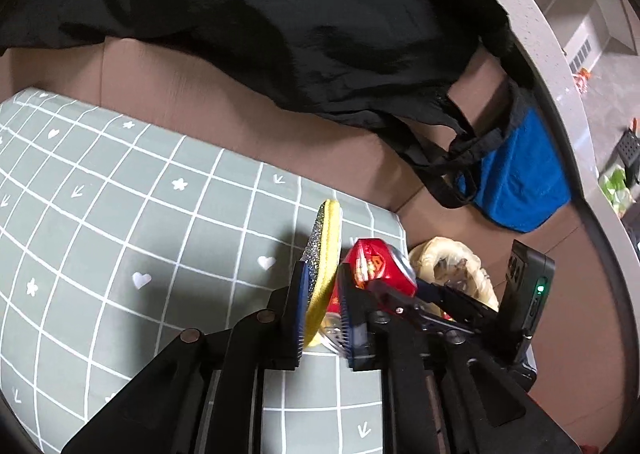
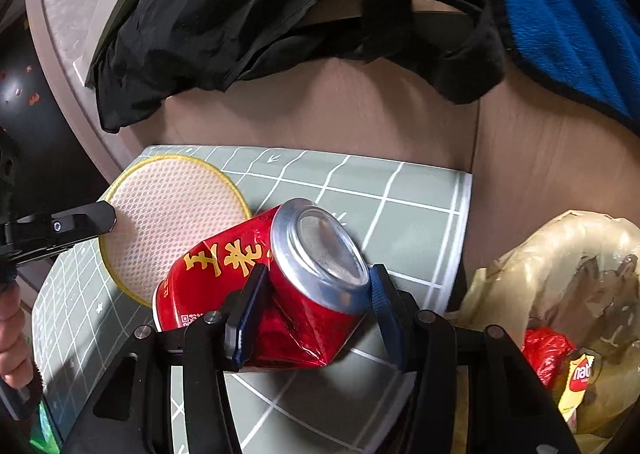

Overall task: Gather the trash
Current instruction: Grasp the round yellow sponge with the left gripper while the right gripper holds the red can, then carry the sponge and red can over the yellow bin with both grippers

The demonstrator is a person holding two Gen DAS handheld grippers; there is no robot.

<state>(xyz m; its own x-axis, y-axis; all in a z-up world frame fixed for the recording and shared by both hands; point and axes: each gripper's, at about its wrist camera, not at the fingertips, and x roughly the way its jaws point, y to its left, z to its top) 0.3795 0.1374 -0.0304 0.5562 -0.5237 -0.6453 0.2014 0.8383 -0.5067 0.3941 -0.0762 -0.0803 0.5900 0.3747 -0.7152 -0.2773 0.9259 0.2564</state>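
My right gripper is shut on a dented red drink can with gold characters, holding it just above the green grid mat. The can also shows in the left wrist view. My left gripper is shut on a round yellow-rimmed scrub pad, held on edge. In the right wrist view the pad shows its white mesh face, gripped at its left edge. A translucent trash bag holding wrappers sits to the right of the mat.
A black cloth bag and a blue cloth lie on the brown surface beyond the mat. The table's pale curved edge runs at the right in the left wrist view.
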